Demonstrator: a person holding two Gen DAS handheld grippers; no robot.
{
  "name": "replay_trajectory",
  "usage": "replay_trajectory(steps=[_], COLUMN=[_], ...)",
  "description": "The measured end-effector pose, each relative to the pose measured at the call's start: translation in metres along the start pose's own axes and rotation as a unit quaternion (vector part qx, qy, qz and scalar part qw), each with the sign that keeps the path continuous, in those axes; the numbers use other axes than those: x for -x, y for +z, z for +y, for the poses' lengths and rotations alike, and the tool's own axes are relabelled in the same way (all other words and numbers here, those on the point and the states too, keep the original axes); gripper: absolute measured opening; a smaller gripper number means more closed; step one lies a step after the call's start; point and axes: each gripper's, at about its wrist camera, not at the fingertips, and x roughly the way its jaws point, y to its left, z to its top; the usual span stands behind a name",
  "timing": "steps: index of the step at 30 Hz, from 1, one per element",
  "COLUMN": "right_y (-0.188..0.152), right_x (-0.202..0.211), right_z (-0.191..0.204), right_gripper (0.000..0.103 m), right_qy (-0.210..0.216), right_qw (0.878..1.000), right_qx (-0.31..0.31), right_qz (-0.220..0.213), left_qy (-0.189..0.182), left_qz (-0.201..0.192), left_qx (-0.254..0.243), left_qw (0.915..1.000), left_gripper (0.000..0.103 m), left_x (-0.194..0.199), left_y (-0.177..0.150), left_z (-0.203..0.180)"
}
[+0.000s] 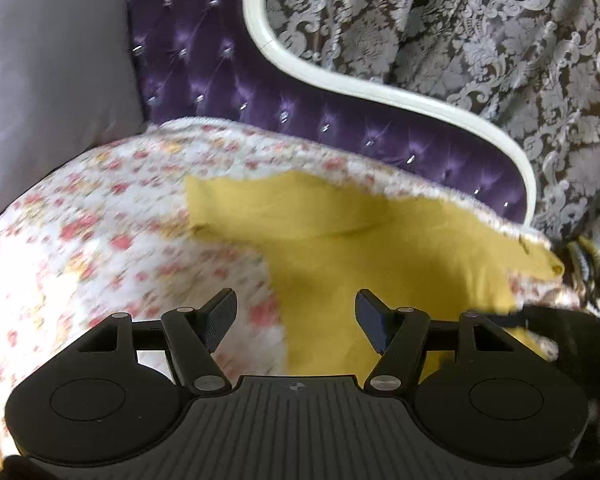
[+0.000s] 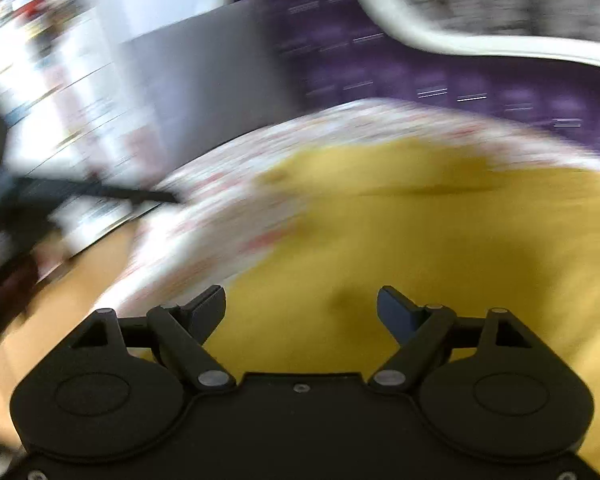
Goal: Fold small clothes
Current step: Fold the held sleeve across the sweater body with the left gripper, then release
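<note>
A garment (image 1: 340, 236) is spread on a bedspread (image 1: 112, 216), toward its right side and far edge in the left wrist view. Behind the bedspread a tufted headboard (image 1: 204, 60) is set, with a cushion (image 1: 48, 68) leaned at its left end. A patterned curtain (image 1: 480, 28) is hung behind and to the right of the headboard. In the right wrist view, floor (image 2: 60, 300) is seen left of the bedspread, with blurred shelving (image 2: 40, 60) beyond it.
</note>
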Motion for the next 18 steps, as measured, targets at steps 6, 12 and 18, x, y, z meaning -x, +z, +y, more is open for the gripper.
replay_trajectory(steps=[6,12,18], right_y=[0.046,0.069,0.079], right_x=[-0.037,-0.093,-0.135], right_z=[-0.078,-0.114,-0.135], right_gripper=[0.070,0.059,0.059], right_qy=[-0.104,-0.104,-0.098], right_qw=[0.992,0.992,0.991], right_qx=[-0.058,-0.059,-0.077], right_qz=[-0.041,-0.042,-0.037], left_qy=[0.018,0.029,0.045], left_qz=[-0.004,0.037,0.032], left_qx=[-0.008,-0.012,-0.041], left_qw=[0.9998,0.9988,0.9976], left_gripper=[0.064,0.064,0.065], left_x=[-0.054,-0.108,-0.120], left_y=[0.010,-0.008,-0.032], left_z=[-0.022,-0.020,-0.018])
